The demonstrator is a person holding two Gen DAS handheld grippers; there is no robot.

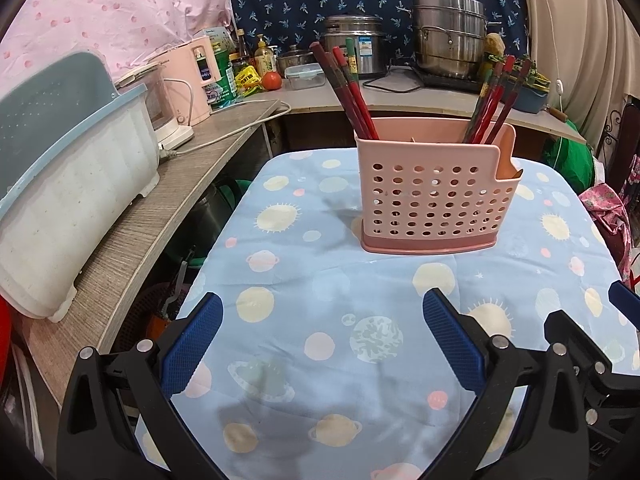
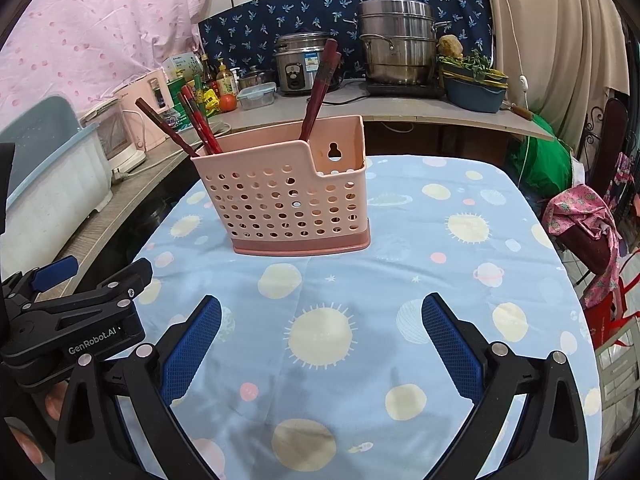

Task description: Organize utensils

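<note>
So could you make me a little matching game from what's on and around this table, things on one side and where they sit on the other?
Things:
1. chopsticks
2. pink holder
3. tomato
4. steel steamer pot

Places:
a. on the planet-print cloth, in front of both open grippers
b. on the back counter, at the right end near the curtain
c. standing tilted inside the perforated basket
d. on the back counter, beside the yellow packet and bottles

Pairs: 1-c, 2-a, 3-d, 4-b
</note>
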